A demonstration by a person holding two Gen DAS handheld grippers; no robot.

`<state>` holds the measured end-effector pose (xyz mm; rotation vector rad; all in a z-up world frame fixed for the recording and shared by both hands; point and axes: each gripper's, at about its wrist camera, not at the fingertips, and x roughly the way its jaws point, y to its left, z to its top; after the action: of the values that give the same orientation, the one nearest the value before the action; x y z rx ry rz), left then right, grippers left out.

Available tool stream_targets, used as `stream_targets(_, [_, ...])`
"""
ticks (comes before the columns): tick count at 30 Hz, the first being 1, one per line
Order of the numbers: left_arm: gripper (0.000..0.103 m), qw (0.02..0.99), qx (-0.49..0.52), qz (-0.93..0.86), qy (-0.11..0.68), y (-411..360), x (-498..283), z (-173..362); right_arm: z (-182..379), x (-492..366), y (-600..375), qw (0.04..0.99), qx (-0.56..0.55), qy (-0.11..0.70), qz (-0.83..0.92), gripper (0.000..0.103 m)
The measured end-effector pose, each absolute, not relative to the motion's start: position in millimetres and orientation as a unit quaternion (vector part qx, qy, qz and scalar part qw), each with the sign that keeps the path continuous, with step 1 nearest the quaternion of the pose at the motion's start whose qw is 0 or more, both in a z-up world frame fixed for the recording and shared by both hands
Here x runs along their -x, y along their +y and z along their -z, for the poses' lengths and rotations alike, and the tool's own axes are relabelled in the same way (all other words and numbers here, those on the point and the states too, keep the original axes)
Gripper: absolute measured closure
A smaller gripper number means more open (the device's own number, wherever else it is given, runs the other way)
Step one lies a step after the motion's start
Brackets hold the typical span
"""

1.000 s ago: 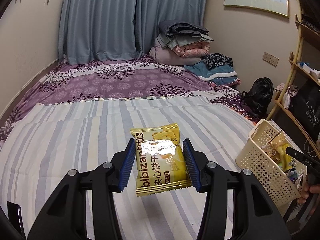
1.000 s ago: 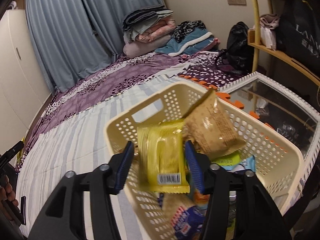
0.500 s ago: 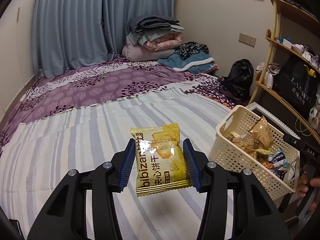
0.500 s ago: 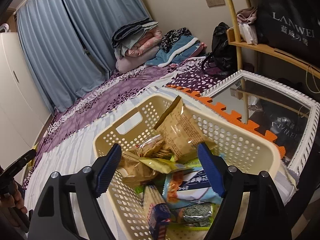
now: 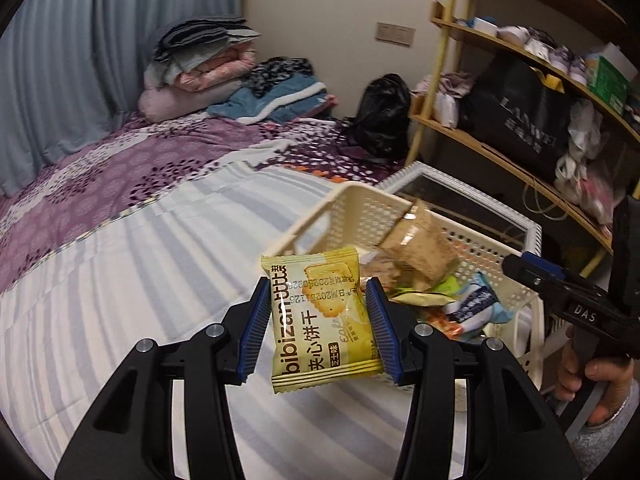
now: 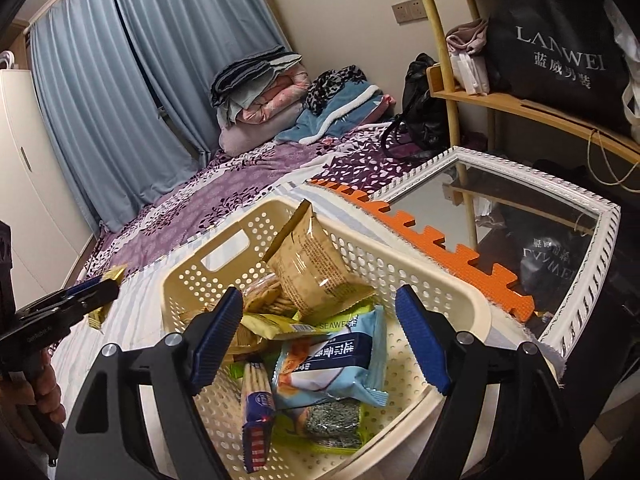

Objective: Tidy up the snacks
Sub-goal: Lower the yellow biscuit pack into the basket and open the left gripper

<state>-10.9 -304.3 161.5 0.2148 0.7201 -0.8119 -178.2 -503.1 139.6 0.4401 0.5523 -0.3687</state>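
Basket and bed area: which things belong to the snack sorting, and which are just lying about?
Job:
- yellow biscuit packet, clamped in the left gripper
- cream basket of snacks
- right gripper, open over the basket

Lying about:
- folded bedding
- framed mirror
- black tote bag

The left gripper [image 5: 318, 330] carried the yellow biscuit packet [image 5: 322, 320] up to the basket [image 5: 400, 208]; the right gripper [image 6: 320, 340] opened its jaws and dropped its yellow packet.

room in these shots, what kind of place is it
Most likely a home bedroom. A bed with striped and purple floral covers fills the view, folded quilts are stacked by blue curtains, and a wooden shelf holds bags and clothes.
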Motion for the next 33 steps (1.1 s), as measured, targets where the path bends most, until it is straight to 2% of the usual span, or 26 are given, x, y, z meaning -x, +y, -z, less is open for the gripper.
stream_targets(3, [0.054, 0.840, -0.115, 0.408, 0.340, -328, 20, -157, -138, 183, -506, 0.922, -0.217, 0.262, 0.185, 0.016])
stream_targets(9, [0.051, 0.823, -0.118, 0.440, 0.341, -358, 23, -153, -135, 188, -512, 0.920, -0.222, 0.262, 0.190, 0.016])
stream_targets(12, [0.014, 0.819, -0.111, 0.452, 0.335, -366, 25, -153, -134, 191, -513, 0.918, -0.224, 0.263, 0.194, 0.016])
stream_targets(22, [0.013, 0.834, -0.124, 0.410, 0.348, -352, 15, -143, -134, 192, -514, 0.918, -0.227, 0.260, 0.195, 0.013])
stream_targets(25, [0.005, 0.842, -0.130, 0.398, 0.340, -348, 16, -146, -135, 191, -511, 0.920, -0.224, 0.259, 0.192, 0.010])
stream_targets(27, [0.004, 0.846, -0.136, 0.394, 0.334, -346, 17, -148, -136, 191, -509, 0.920, -0.222, 0.259, 0.192, 0.006])
stream_targets(33, [0.003, 0.855, -0.166, 0.375, 0.317, -345, 21, -150, -139, 191, -505, 0.919, -0.214, 0.269, 0.194, 0.005])
